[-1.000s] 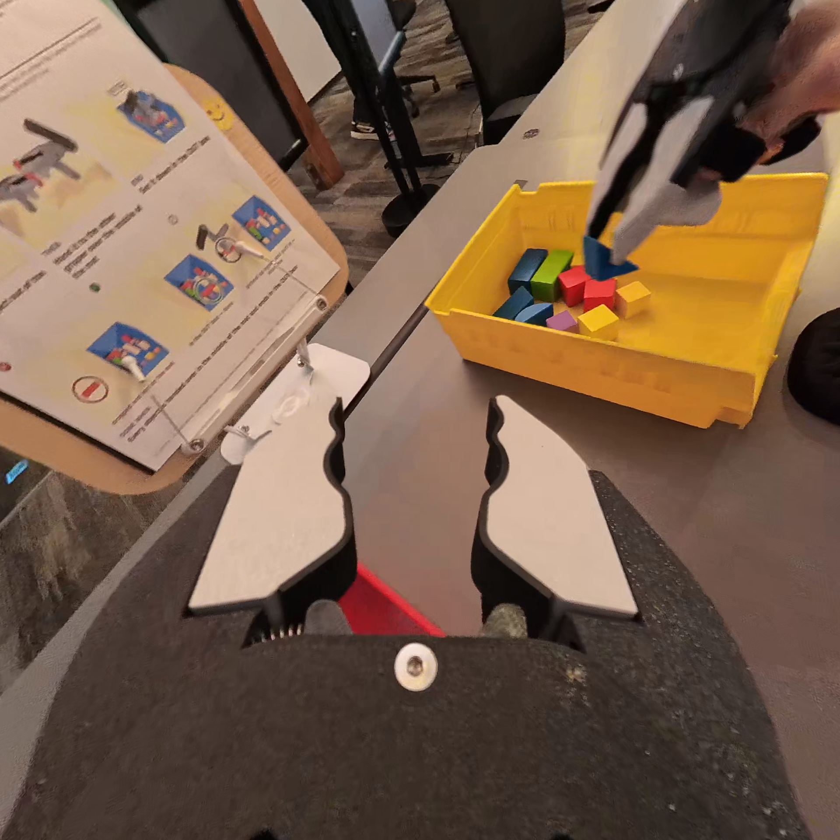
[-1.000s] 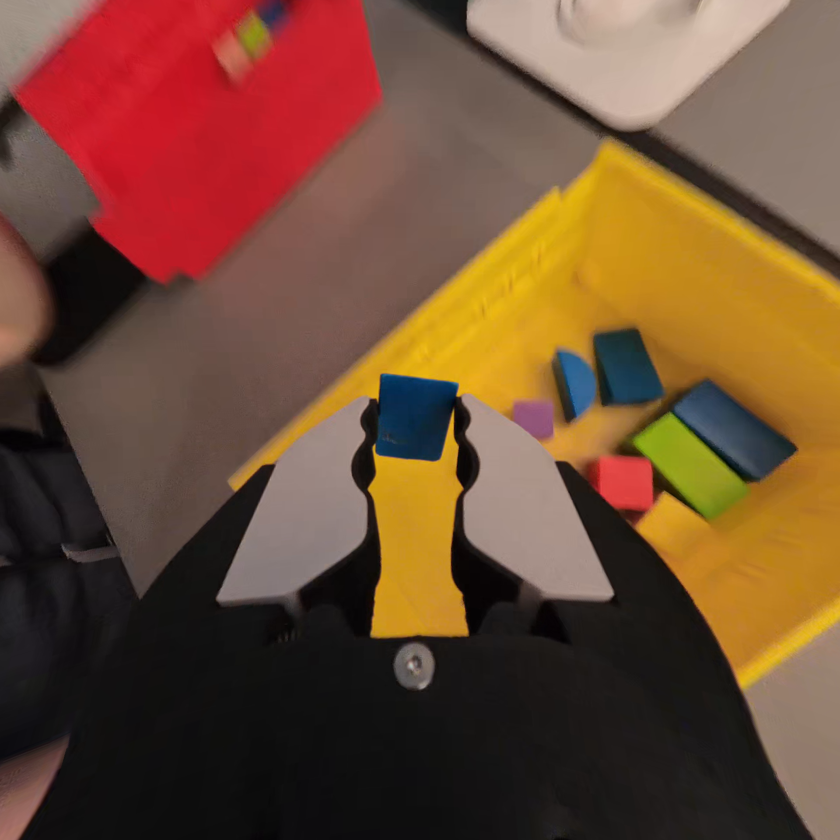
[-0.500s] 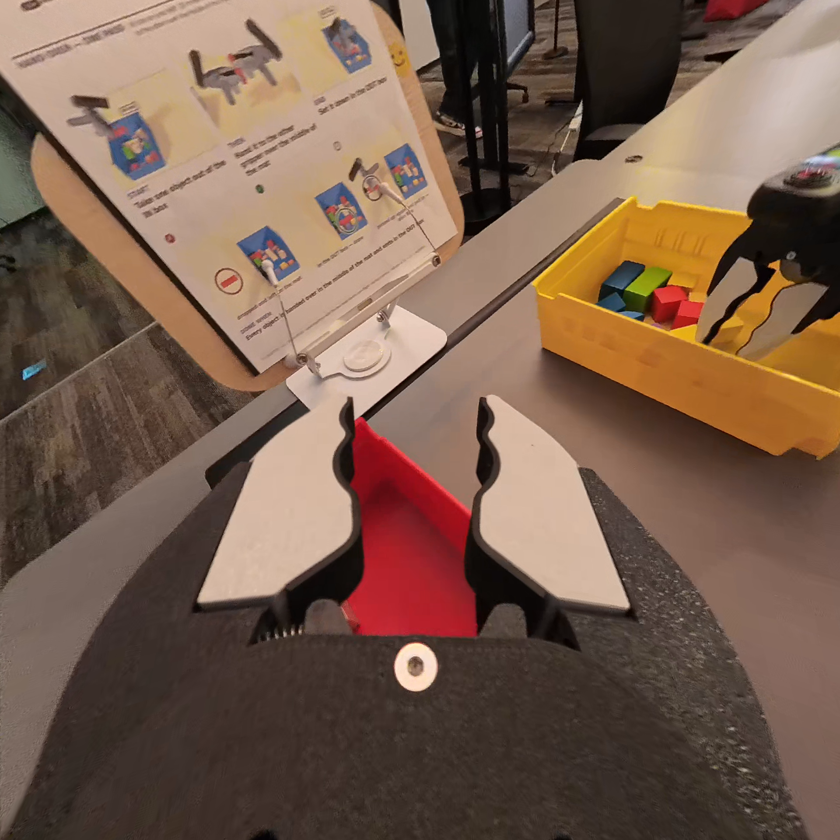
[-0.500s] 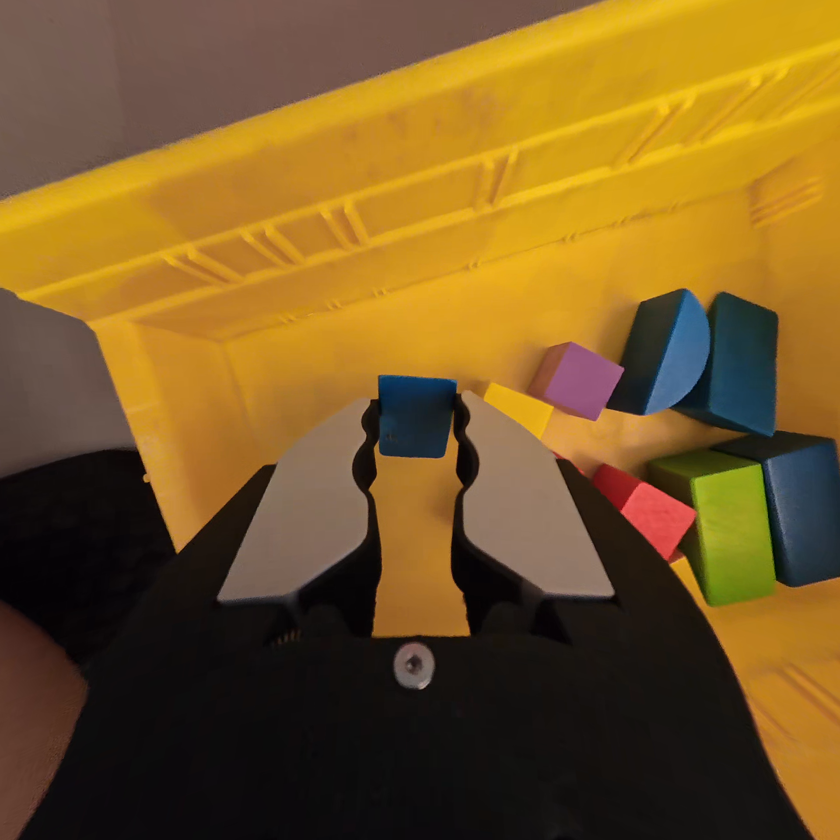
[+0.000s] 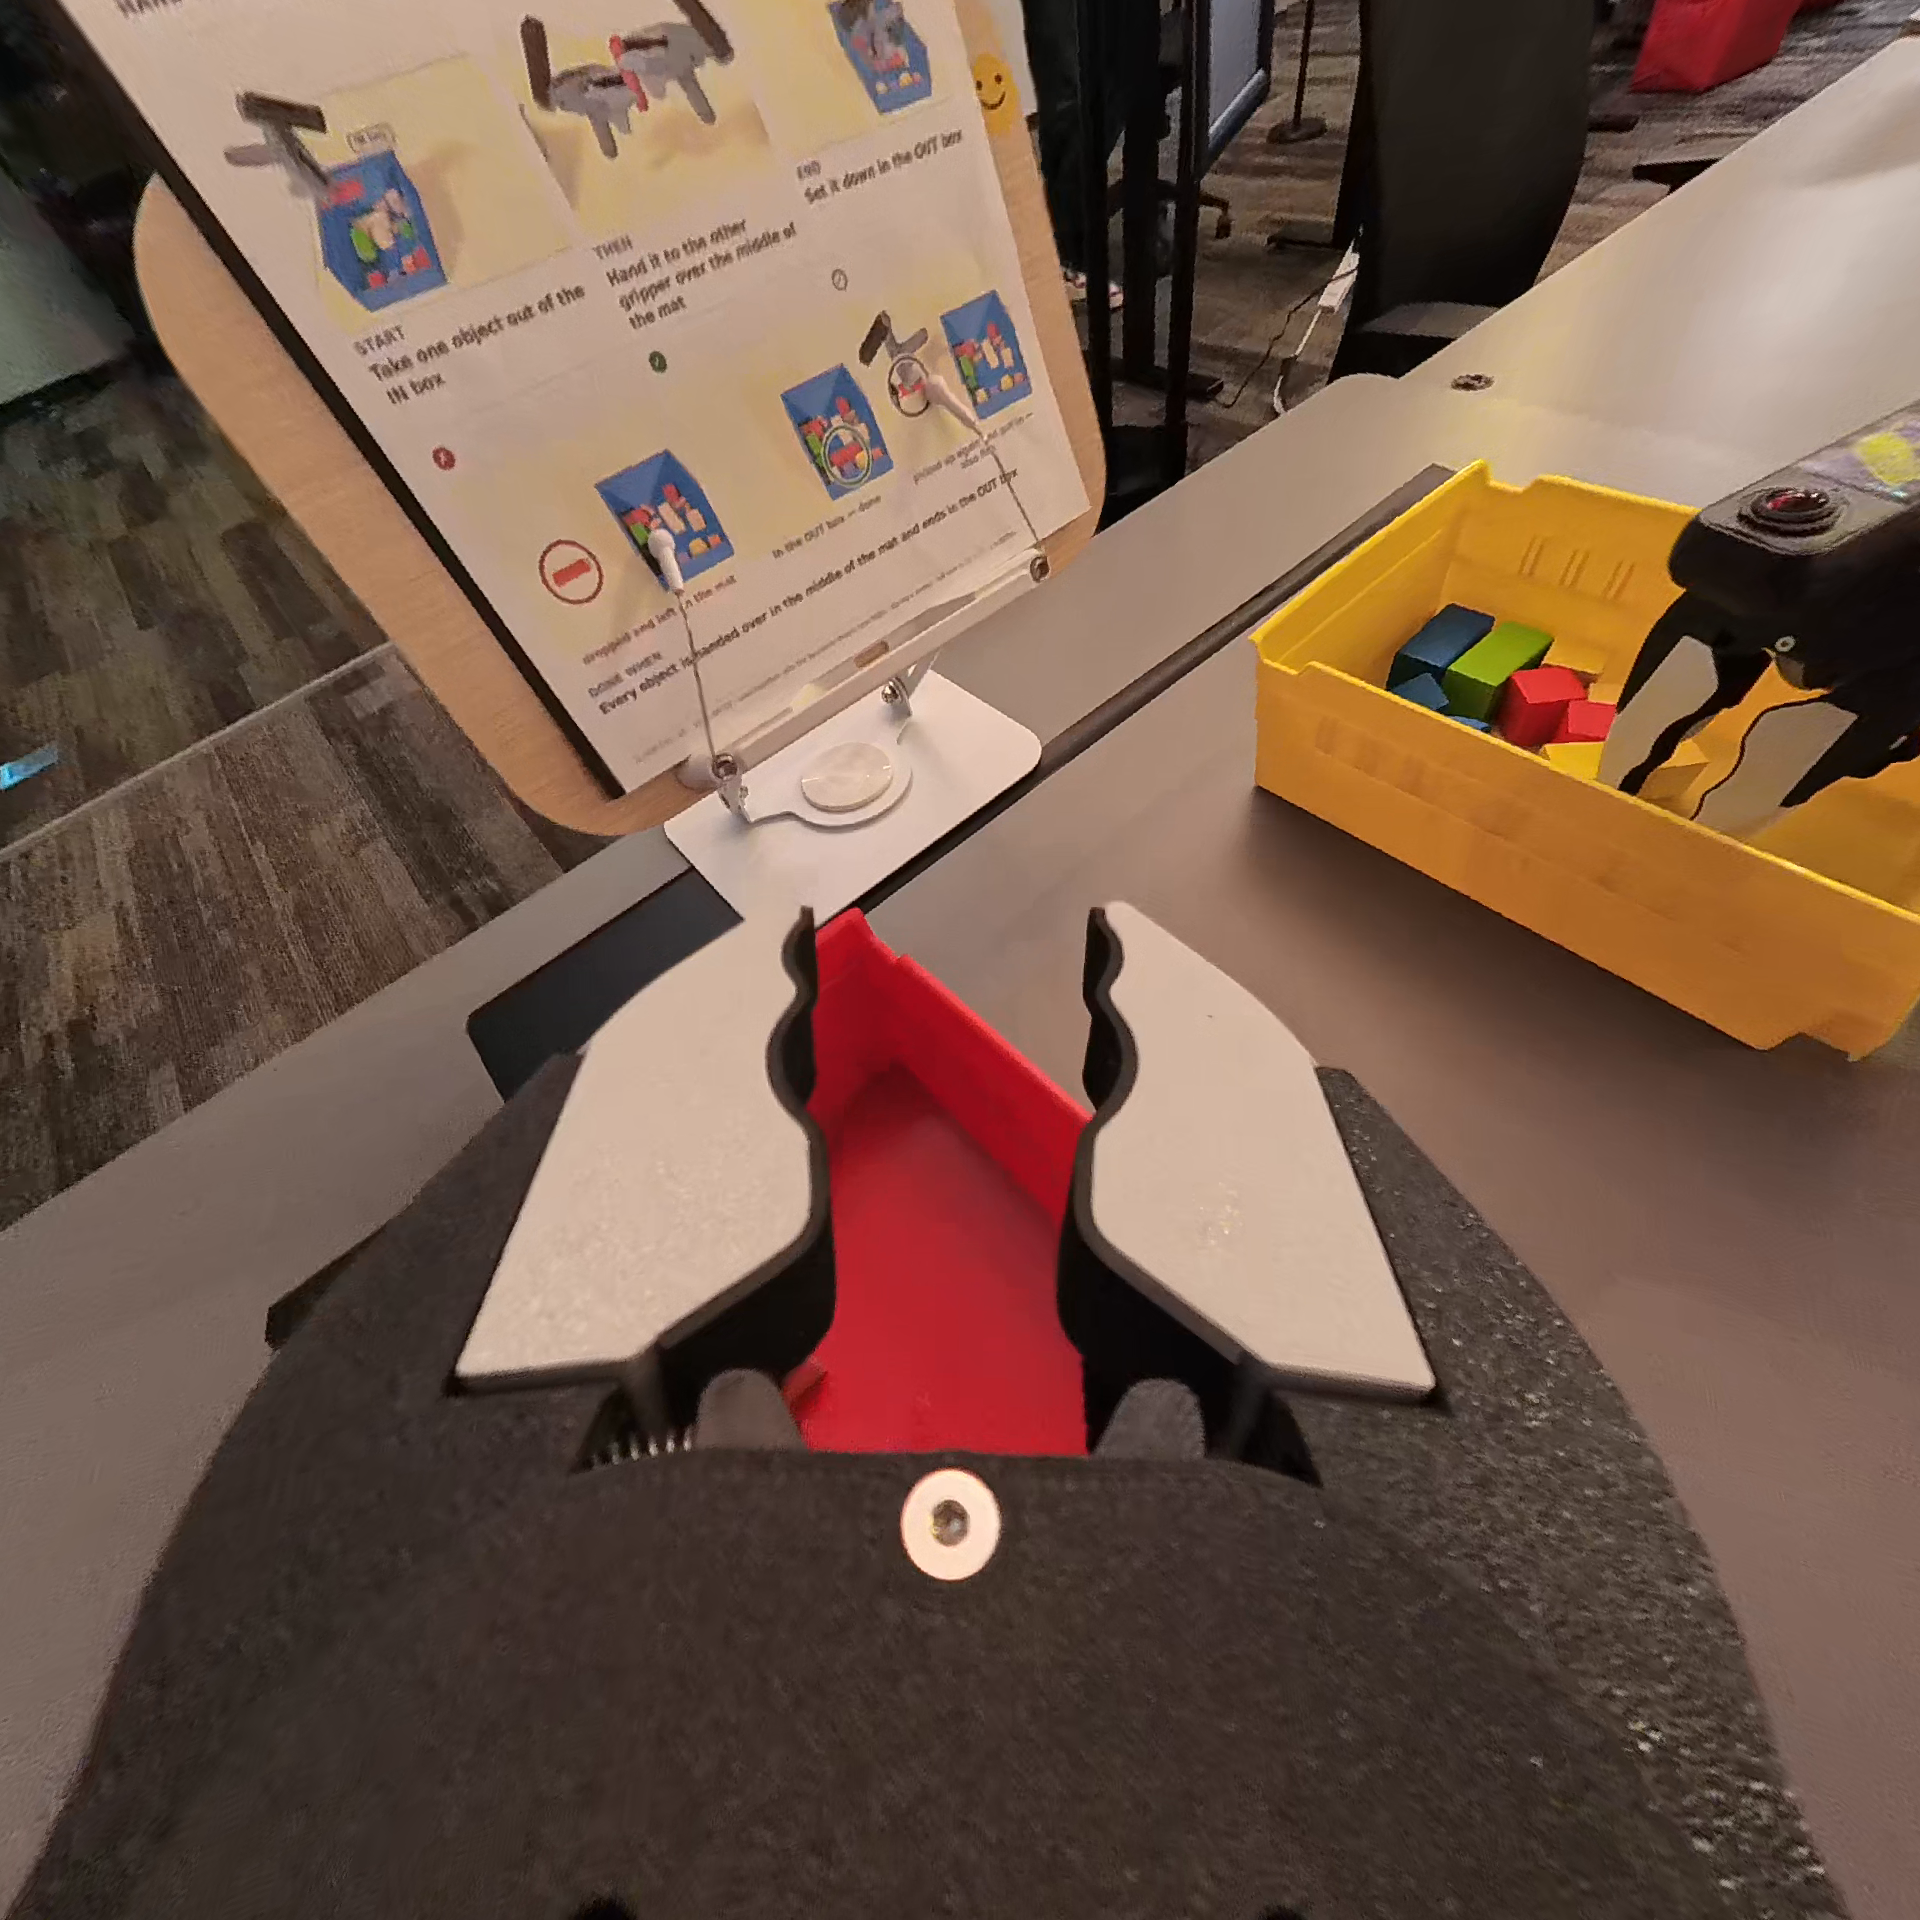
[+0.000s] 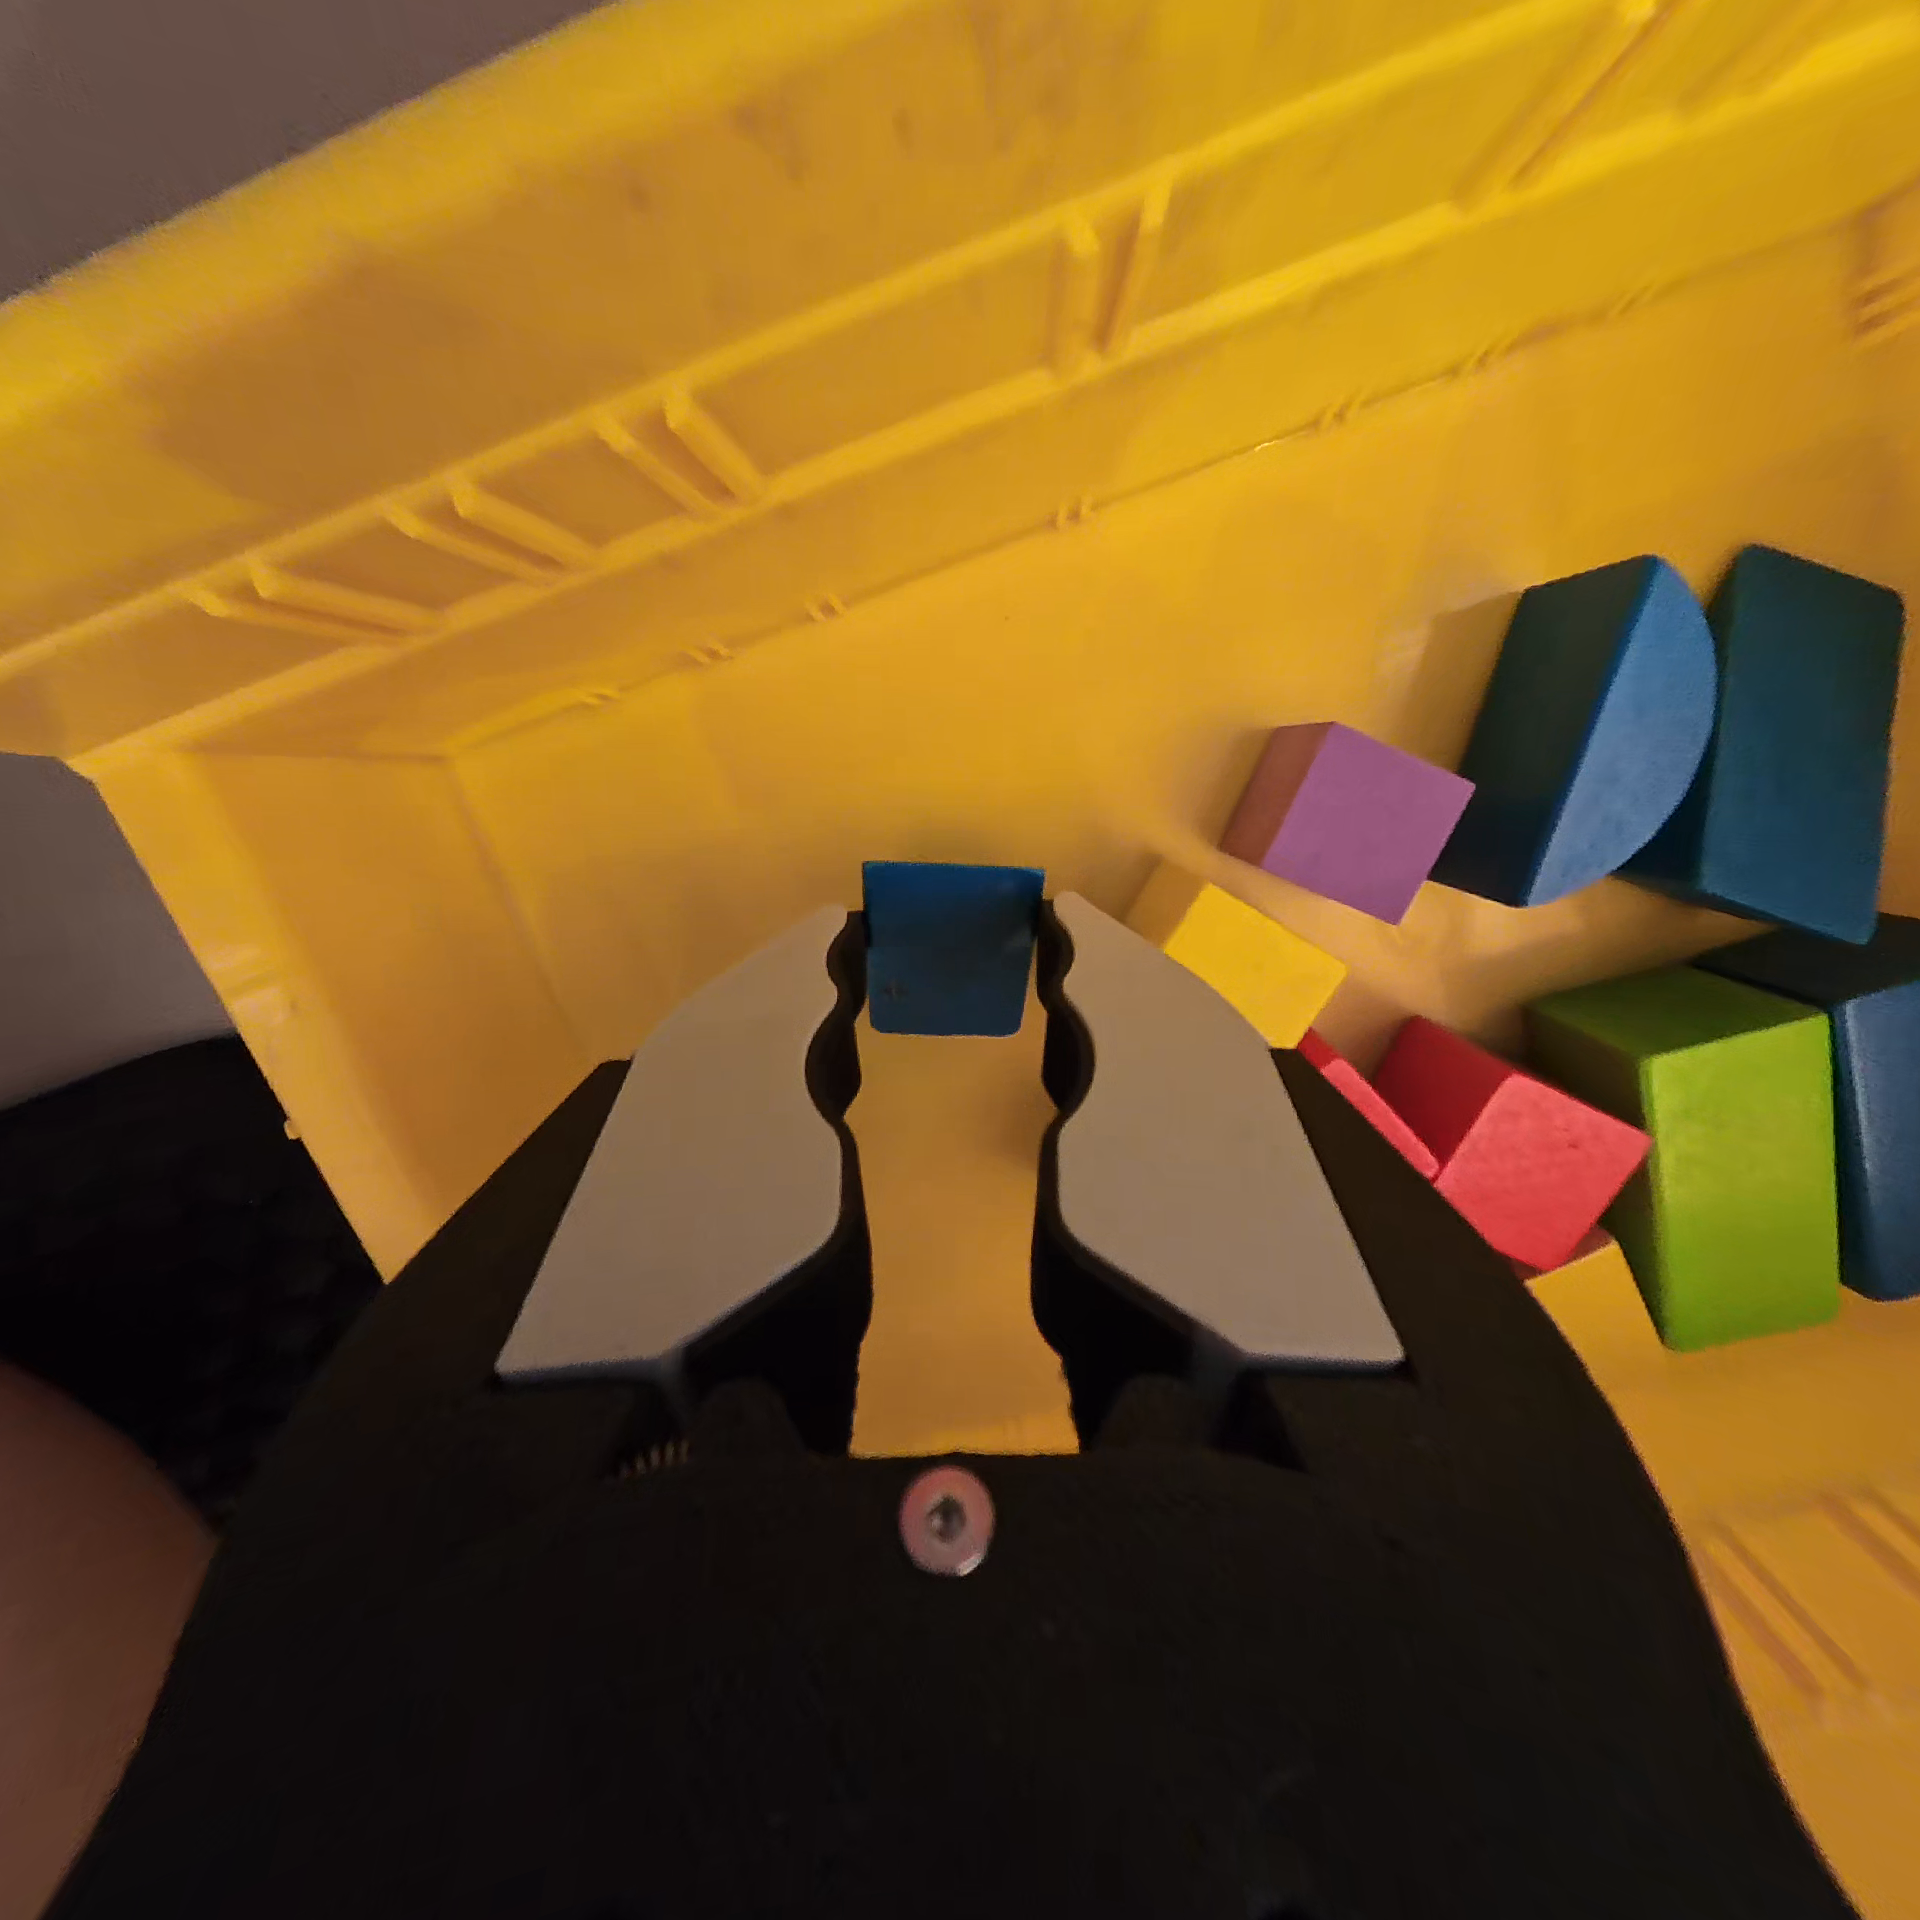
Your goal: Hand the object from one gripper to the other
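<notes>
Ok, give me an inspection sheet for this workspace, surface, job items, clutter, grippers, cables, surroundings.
Surface: grey table, bare between the bins.
Job's things: small blue block held over the yellow bin; red bin beneath the left gripper.
Clutter: loose blocks in the yellow bin: purple cube, yellow block, red blocks, green block, dark blue pieces.
Grippers: left gripper open and empty; right gripper shut on the small blue block.
Cables: one on the floor behind the table.
Surroundings: instruction sheet on a stand, patterned floor, chair and furniture legs.
</notes>
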Available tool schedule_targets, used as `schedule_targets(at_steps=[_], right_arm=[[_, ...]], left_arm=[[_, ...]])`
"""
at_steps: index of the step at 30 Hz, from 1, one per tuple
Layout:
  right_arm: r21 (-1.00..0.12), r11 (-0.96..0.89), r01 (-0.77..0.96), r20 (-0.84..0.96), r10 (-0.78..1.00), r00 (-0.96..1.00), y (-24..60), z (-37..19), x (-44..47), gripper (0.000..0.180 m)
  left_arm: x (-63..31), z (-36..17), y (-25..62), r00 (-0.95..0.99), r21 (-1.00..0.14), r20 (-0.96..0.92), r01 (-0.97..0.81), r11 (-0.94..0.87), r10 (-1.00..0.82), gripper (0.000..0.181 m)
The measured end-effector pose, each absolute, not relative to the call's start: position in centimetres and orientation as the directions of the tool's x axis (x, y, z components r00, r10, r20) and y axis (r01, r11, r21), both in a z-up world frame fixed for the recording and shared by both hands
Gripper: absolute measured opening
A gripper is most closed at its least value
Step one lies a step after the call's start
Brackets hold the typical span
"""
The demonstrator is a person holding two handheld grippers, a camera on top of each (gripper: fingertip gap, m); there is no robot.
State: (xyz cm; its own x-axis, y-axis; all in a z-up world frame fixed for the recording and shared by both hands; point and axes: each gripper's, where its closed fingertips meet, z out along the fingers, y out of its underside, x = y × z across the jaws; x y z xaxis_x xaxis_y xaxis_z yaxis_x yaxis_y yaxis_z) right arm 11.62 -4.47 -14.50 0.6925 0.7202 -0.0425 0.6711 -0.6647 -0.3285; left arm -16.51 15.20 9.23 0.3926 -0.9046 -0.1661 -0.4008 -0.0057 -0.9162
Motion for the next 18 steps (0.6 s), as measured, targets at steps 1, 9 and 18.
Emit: schedule_targets(at_steps=[1, 9, 18], right_arm=[[-0.332, -0.662, 0.672, -0.032, 0.720, 0.693, -4.3, -14.5, 11.7, 0.033], [-0.314, -0.688, 0.654, -0.057, 0.702, 0.710, -4.4, -14.7, 11.5, 0.033], [-0.293, -0.710, 0.640, -0.074, 0.684, 0.726, -4.7, -14.7, 11.7, 0.033]], left_arm=[[-16.8, 9.2, 15.4, 0.401, -0.918, -0.154, -0.396, -0.019, -0.903, 0.049], [-20.3, 8.7, 17.6, 0.492, -0.907, -0.117, -0.406, -0.109, -0.863, 0.047], [-22.1, 7.8, 18.0, 0.505, -0.890, -0.035, -0.408, -0.203, -0.862, 0.046]])
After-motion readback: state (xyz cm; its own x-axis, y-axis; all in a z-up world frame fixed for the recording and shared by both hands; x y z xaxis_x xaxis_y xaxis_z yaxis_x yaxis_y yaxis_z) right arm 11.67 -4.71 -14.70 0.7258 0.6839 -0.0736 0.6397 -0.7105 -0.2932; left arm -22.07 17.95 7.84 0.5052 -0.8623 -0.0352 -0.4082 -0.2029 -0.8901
